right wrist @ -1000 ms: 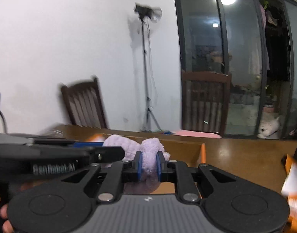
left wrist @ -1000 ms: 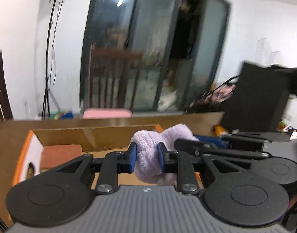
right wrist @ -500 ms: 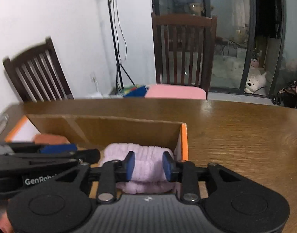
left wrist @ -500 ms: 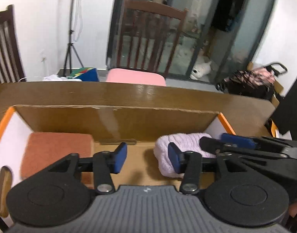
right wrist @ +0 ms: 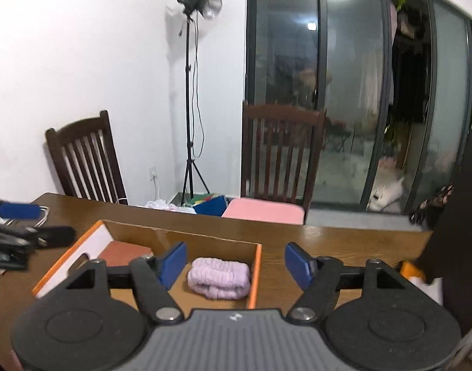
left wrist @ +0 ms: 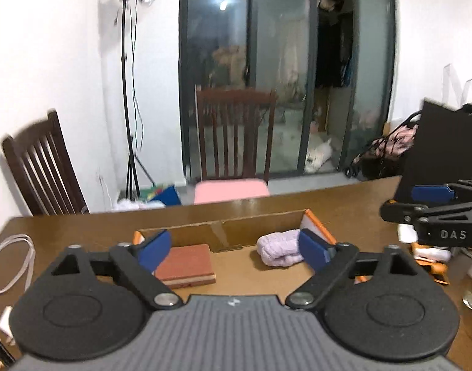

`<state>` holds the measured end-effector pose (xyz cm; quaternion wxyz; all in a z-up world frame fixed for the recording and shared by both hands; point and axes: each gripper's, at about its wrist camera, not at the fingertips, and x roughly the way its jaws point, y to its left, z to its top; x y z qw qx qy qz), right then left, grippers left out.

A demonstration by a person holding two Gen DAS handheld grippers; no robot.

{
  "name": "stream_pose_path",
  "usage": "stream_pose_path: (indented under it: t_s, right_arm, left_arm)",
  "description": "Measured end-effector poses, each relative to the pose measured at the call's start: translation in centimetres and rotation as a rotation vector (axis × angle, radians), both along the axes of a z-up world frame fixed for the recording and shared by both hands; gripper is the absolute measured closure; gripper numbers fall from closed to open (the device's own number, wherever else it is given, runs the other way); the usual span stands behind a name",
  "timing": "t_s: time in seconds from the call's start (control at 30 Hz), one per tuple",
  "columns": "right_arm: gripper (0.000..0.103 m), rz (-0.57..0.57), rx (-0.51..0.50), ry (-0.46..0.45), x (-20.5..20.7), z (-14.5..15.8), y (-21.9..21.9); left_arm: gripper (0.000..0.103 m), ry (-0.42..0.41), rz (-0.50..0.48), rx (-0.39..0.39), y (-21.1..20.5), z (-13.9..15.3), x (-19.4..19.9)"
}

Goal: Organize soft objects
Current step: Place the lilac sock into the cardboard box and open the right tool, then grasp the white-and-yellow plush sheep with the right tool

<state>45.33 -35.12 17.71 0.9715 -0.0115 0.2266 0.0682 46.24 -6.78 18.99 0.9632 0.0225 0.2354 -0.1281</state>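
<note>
A folded lilac towel (left wrist: 280, 251) lies in the right end of an open cardboard box (left wrist: 251, 227) with orange edges; it also shows in the right wrist view (right wrist: 219, 281) inside the box (right wrist: 255, 275). A folded rust-red cloth (left wrist: 186, 264) lies in the box's left end and shows in the right wrist view too (right wrist: 121, 252). My left gripper (left wrist: 234, 252) is open and empty, raised above and in front of the box. My right gripper (right wrist: 236, 264) is open and empty, also raised; it appears at the right edge of the left wrist view (left wrist: 433, 213).
The box sits on a brown wooden table (right wrist: 344, 244). A white cable (left wrist: 12, 261) lies at the table's left. Orange and white items (left wrist: 430, 255) lie at the right by a black upright object (left wrist: 443, 145). Two wooden chairs (right wrist: 279, 151) stand behind the table.
Both grippers let go of the lilac towel, leaving it in the box, opened wide and drew back and up away from it.
</note>
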Motion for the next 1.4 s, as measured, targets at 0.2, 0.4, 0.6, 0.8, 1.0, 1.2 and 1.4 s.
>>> stream_pose_path:
  t_s: [0.2,0.4,0.6,0.8,1.0,1.2,1.4]
  right_arm:
    - [0.018,0.042,0.051,-0.090,-12.6,0.7,-1.9]
    - [0.014,0.076,0.124,-0.184,-24.9,-1.3,-3.0]
    - [0.007,0.070,0.100,-0.291,-36.4,-6.3,-2.8]
    - [0.004,-0.008,0.091,-0.240,-41.4,-12.5,-1.5]
    - [0.004,0.005,0.088,-0.213,-40.4,-13.0,-0.6]
    - [0.004,0.021,0.081,-0.191,-38.3,-14.4,0.1]
    - [0.004,-0.063,0.113,-0.182,-32.3,-15.0,-2.2]
  left_arm:
    - [0.000,-0.096,0.010,-0.017,1.7,0.3,-11.3]
    - [0.000,-0.174,-0.022,-0.076,4.5,-3.1,-22.9]
    - [0.000,-0.281,-0.012,-0.143,8.5,-8.6,-32.9]
    - [0.000,-0.281,0.045,-0.156,10.5,-11.6,-36.6]
    - [0.000,-0.245,0.036,-0.182,10.1,-11.7,-35.7]
    - [0.000,-0.243,-0.098,-0.095,5.7,-12.3,-32.8]
    - [0.000,-0.102,-0.231,-0.076,-0.4,-14.6,-25.5]
